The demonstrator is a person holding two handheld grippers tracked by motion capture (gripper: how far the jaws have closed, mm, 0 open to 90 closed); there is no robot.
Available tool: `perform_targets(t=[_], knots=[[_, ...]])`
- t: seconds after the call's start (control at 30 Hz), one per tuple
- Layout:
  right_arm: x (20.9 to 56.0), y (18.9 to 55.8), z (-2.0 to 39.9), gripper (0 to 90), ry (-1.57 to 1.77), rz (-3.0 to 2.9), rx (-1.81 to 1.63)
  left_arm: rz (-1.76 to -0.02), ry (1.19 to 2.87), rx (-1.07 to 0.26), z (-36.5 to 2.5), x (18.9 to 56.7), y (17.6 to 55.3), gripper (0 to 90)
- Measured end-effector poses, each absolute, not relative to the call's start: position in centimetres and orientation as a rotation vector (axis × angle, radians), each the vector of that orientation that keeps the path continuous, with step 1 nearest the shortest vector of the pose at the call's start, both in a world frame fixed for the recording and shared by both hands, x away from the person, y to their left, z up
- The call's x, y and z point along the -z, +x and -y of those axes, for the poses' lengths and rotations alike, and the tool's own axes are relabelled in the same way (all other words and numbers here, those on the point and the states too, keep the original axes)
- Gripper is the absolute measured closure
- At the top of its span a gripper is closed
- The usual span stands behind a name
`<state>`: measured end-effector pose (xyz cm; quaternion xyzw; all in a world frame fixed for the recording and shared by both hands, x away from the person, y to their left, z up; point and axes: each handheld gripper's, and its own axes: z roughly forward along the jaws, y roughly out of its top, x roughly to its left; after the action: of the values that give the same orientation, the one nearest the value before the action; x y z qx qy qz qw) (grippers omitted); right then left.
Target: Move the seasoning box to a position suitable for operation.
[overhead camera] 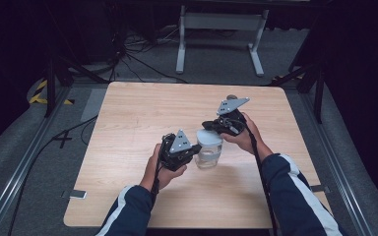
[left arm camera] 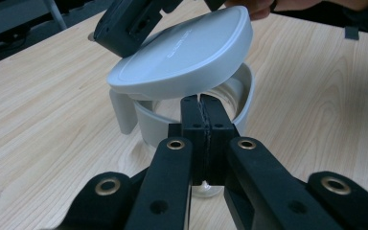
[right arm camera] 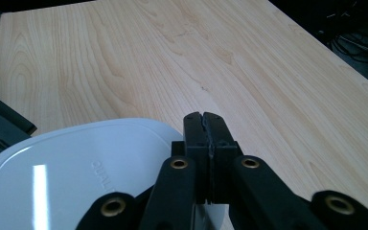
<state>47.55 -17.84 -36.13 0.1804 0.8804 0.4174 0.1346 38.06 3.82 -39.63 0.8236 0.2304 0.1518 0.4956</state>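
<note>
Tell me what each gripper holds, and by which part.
Right fingers pinch the grey lid by its edge; left fingers shut at the container rim, grip unclear.

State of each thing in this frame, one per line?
Round grey plastic lid: tilted, one side lifted off the container.
Clear container with grey rim: upright on the wooden table, partly uncovered.
Left hand-held gripper: shut, at the container's rim.
Right hand-held gripper: shut, on the lid.

Light falls from overhead onto the pale wooden table [overhead camera: 142,113]; the room around it at the frame edges is near black. A white glare streak sits on the lid [right arm camera: 76,182], lower left. The close jaws look soft, slightly blurred.
</note>
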Motion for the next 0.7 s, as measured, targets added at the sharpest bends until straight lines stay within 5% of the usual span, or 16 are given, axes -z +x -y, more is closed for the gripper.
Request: perform_targets(t=[0.7], knots=[[34.9, 46.0, 21.9, 88.1, 0.595, -2.404, -1.224, -0.513, 1.971, -0.39, -3.9, 37.6, 39.2, 89.5]])
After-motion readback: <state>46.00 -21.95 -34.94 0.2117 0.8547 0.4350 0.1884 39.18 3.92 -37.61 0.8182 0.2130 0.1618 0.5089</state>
